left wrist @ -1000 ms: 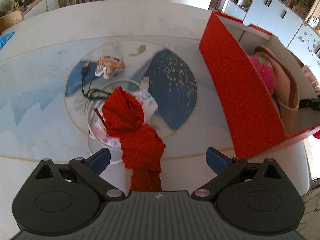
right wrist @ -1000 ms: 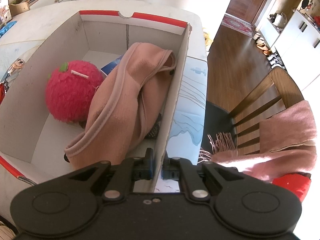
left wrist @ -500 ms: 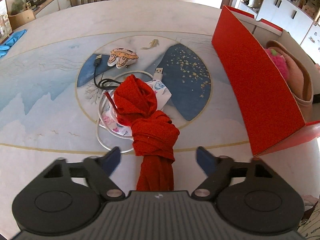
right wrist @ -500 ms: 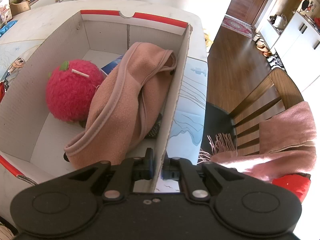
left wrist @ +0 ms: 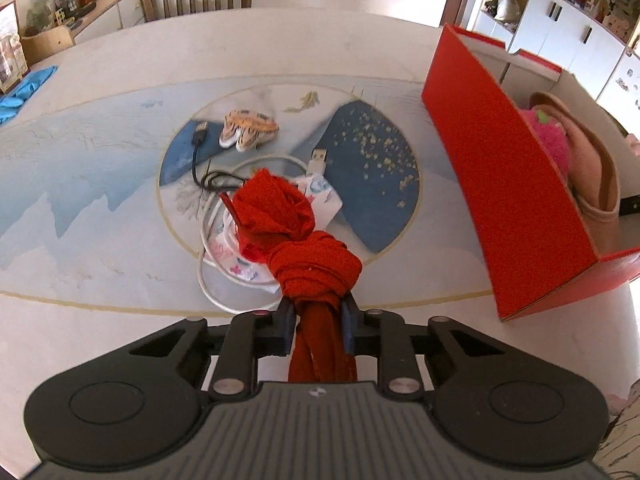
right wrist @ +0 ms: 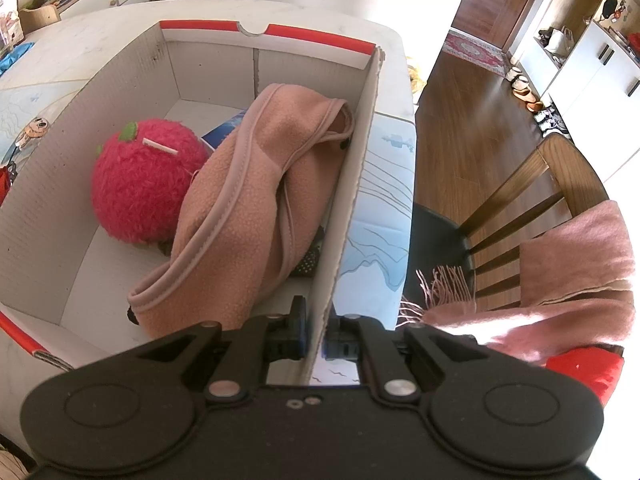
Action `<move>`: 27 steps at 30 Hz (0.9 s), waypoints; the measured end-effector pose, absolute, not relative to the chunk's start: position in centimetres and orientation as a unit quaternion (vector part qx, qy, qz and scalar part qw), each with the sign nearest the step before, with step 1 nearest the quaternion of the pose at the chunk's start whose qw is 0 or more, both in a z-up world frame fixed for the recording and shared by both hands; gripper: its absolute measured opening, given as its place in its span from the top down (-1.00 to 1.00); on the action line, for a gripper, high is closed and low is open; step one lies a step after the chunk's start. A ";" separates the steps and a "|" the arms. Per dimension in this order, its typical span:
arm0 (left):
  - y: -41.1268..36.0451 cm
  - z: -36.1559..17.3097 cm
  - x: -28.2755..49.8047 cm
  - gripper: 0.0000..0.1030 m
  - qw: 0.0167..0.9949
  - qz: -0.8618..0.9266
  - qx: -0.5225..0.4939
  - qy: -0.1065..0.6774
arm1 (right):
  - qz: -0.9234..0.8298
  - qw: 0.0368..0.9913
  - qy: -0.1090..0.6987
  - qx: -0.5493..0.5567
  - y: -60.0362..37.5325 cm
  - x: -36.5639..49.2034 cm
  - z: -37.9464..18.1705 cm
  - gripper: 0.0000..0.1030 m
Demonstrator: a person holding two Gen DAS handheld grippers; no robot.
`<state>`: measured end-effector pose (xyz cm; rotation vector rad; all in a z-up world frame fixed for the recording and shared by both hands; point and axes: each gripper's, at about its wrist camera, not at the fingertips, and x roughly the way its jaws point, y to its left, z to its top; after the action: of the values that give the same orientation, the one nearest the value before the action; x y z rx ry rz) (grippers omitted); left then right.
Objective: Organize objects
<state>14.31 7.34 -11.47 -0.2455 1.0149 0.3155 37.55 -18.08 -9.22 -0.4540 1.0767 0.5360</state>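
While my left gripper [left wrist: 319,326], wide open a sec ago, is closing on the red cloth [left wrist: 308,248], my right gripper [right wrist: 315,330] stays clenched on the box wall [right wrist: 352,184]; lift to box comes next.

Left wrist view: steep down, close over table [left wrist: 120,60]; right: close over box [right wrist: 352,184]; box shared

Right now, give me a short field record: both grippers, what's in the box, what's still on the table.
left gripper: jaws closing around red cloth
right gripper: shut on box wall
in box: pink plush ball, pink fleece garment
on table: white cable, black cable, patterned pouch, striped toy
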 end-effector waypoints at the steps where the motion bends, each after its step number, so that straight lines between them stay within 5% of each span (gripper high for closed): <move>1: 7.4 -11.1 14.3 0.60 0.857 0.151 -0.115 0.479 | 0.250 0.800 0.502 -0.211 -18.1 37.5 -9.2 0.89; 27: 4.0 -1.3 19.8 0.61 0.909 0.036 -0.126 0.396 | 0.251 0.802 0.501 -0.207 -18.1 37.6 -9.3 0.89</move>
<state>19.81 4.00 -1.26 -0.2593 0.8173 0.0735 37.62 -18.06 -9.26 -0.4445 1.0741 0.5389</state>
